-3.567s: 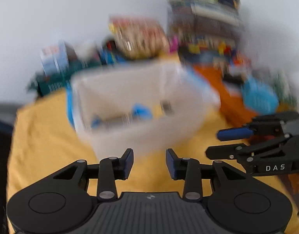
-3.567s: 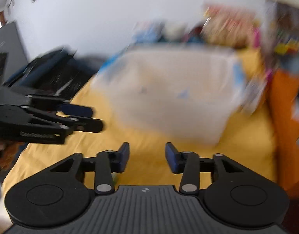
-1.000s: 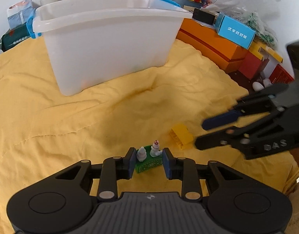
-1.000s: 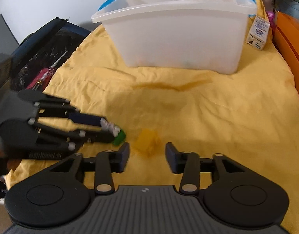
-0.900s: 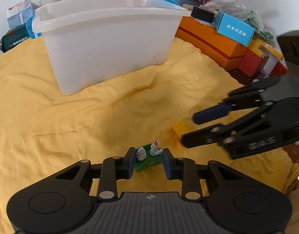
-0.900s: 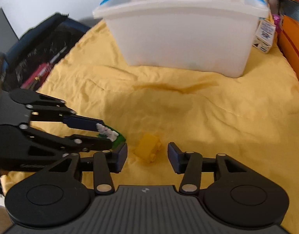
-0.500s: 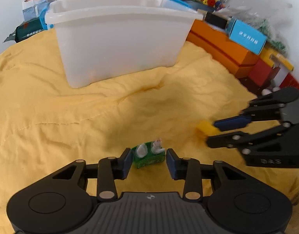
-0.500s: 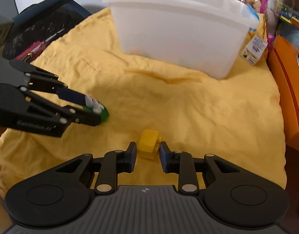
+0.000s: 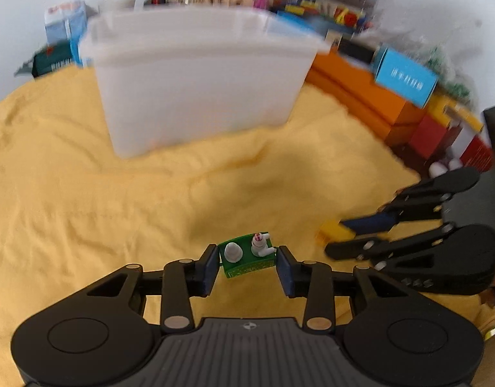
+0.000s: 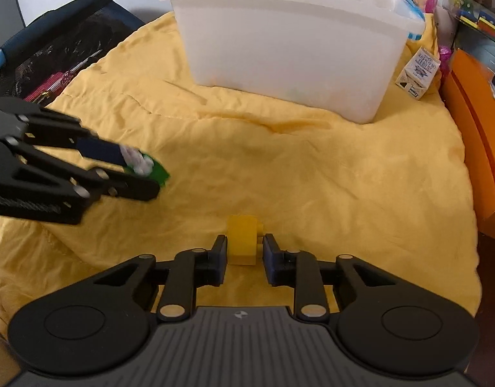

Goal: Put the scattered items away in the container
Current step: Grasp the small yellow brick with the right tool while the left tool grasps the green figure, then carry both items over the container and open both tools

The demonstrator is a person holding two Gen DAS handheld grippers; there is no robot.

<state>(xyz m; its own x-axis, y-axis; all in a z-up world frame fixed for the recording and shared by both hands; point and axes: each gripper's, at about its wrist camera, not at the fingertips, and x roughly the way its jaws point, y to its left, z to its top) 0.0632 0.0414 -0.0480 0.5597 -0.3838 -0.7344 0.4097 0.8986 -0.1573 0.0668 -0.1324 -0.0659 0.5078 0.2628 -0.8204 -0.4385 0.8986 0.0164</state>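
Above the yellow cloth (image 10: pixel 312 174), a green toy piece (image 9: pixel 247 256) is clamped in the left gripper (image 9: pixel 247 266) and a yellow block (image 10: pixel 242 242) in the right gripper (image 10: pixel 242 251) — both well short of the white container (image 10: pixel 289 51). Either could be dropped early if its narrow grip slips in transit.

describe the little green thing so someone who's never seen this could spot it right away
Start at the big white translucent plastic bin on the yellow cloth, then come forward to the left gripper. Between its fingers sits a small green block with two tiny white figures on top. The only other loose toy is a plain yellow brick in the right gripper.
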